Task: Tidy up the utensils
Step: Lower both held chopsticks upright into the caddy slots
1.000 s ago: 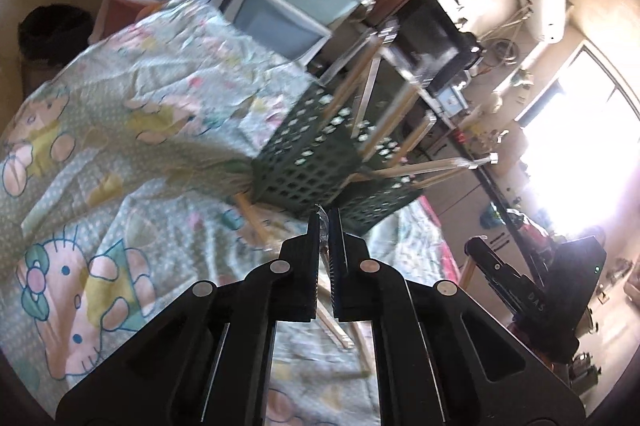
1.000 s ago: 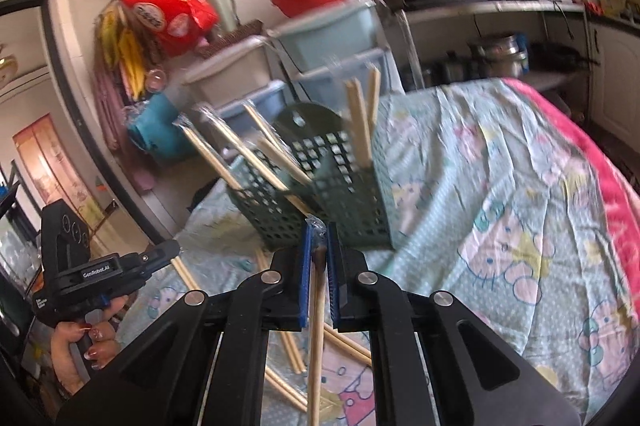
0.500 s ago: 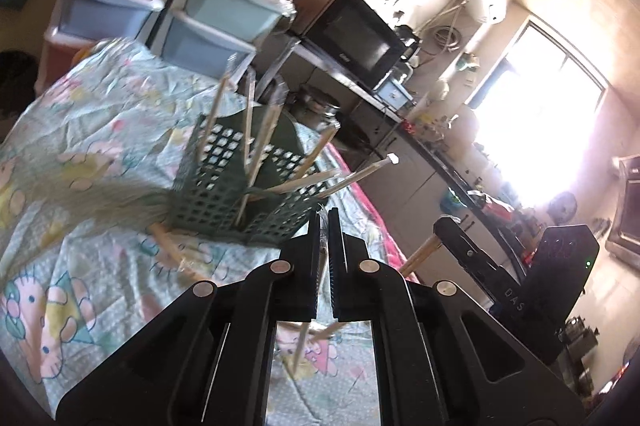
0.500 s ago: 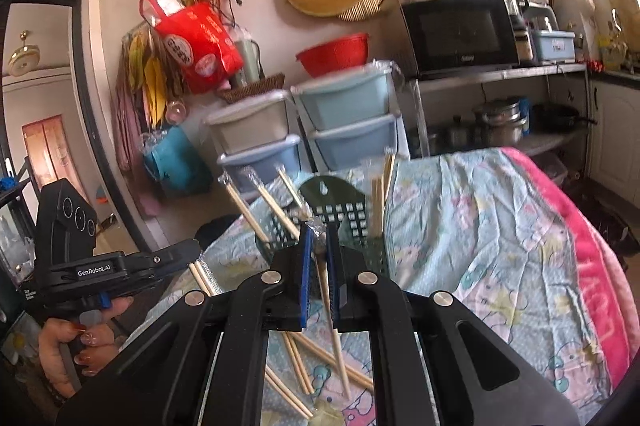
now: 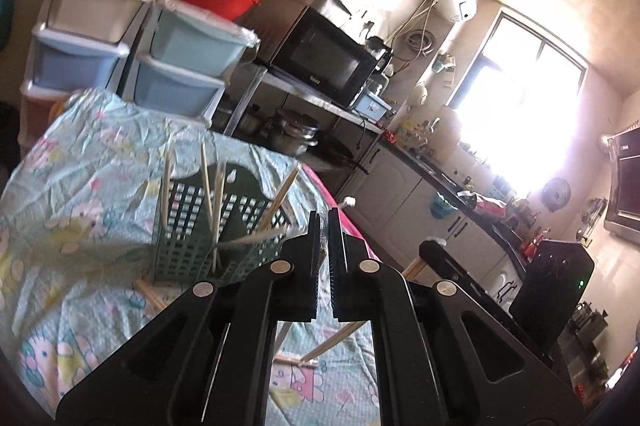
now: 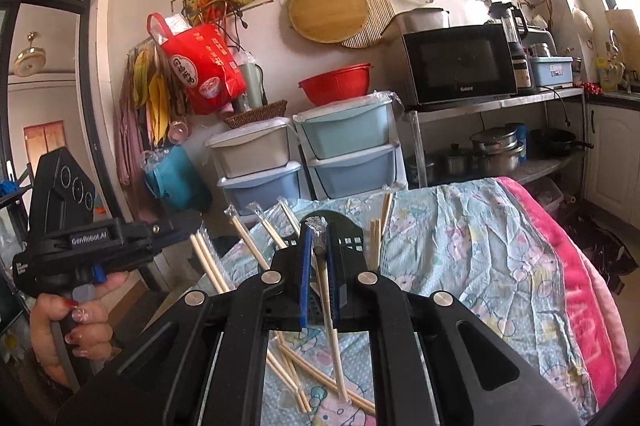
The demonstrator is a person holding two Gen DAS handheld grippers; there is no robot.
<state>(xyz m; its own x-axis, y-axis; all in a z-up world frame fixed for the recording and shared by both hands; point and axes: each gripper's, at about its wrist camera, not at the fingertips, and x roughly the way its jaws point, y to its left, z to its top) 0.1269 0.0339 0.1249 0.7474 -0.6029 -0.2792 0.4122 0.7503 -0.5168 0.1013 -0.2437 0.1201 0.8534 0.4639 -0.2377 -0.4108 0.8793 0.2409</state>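
Fingers of the right gripper (image 6: 318, 258) pinch a wrapped chopstick (image 6: 330, 322) hanging toward 6 o'clock; the left gripper (image 5: 324, 246) fingers pinch wrapped chopsticks (image 6: 208, 262) at 9 o'clock.

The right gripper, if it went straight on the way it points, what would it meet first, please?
Probably the green basket just beyond the right gripper, which is shut on a wrapped chopstick. Depth is unclear, so it might pass over the rim toward the storage drawers.

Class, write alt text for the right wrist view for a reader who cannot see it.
The right tool grips a wrapped chopstick above a green perforated basket already holding several. Loose chopsticks lie on the cartoon-print cloth; the left tool holds another pair.
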